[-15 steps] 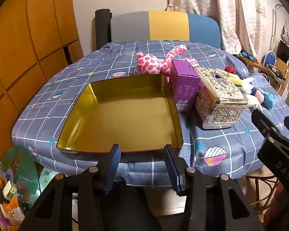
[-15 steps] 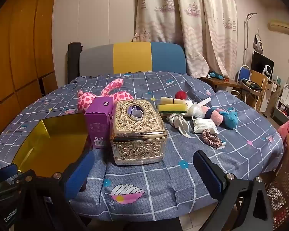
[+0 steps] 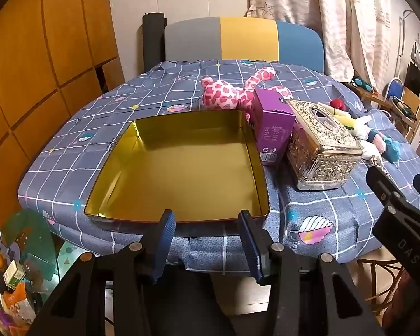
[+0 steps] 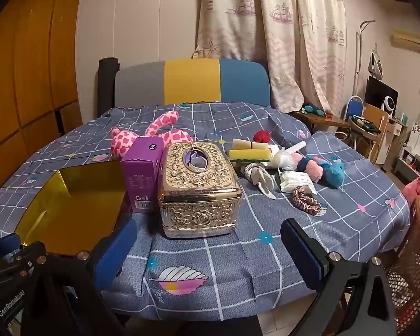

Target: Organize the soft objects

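"DAS" is read on the black right tongs (image 3: 400,193), "GenRobot.AI" on the left tongs (image 4: 5,245); both are held open and empty. The pink spotted plush toy (image 4: 154,135) is seen on the worktop behind an upright purple cardboard box (image 4: 142,175) and an ornate gold metal tissue box (image 4: 198,190), beside an empty gold tin tray (image 3: 179,168).

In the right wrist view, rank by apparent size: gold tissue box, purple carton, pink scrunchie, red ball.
1. Gold tissue box, though it is nearest the camera.
2. Purple carton.
3. Pink scrunchie.
4. Red ball, farthest back, so perhaps understated.

Purple box (image 4: 142,177) – beside (touching?) ornate tissue box (image 4: 200,193)
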A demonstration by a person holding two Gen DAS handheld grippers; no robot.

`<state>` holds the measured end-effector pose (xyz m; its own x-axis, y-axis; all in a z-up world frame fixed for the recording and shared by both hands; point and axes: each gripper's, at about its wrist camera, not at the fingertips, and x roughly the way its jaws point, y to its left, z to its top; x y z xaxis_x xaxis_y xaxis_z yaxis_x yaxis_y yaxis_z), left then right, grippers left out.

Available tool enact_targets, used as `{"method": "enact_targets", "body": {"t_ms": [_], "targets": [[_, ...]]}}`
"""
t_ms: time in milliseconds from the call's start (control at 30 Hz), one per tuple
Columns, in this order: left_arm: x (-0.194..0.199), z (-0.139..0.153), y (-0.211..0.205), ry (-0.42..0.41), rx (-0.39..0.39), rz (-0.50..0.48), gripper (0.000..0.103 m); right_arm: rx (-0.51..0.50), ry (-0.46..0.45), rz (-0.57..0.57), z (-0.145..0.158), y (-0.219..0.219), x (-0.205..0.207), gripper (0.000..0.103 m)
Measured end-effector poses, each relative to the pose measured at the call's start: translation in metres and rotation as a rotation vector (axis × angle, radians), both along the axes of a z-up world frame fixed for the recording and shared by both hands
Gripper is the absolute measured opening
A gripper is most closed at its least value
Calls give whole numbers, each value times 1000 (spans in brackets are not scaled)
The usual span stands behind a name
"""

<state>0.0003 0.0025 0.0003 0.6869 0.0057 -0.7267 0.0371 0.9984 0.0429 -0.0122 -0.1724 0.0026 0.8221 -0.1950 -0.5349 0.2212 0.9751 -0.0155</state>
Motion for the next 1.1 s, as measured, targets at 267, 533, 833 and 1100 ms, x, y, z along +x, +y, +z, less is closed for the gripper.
{"method": "enact_targets", "body": {"t_ms": [267, 533, 833, 1100], "targets": [[-2, 2, -1, 0, -17, -16, 47, -9, 5, 7, -1, 2, 0, 103], [-4, 3, -3, -5, -19, -30, 47, -23, 15, 29, -4, 9, -1, 103], [-3, 4, -3, -6, -23, -30, 47, -19, 21, 26, -4, 8, 0, 103], [-3, 3, -3, -5, -19, -33, 47, -19, 20, 25, -3, 8, 0, 103]]}}
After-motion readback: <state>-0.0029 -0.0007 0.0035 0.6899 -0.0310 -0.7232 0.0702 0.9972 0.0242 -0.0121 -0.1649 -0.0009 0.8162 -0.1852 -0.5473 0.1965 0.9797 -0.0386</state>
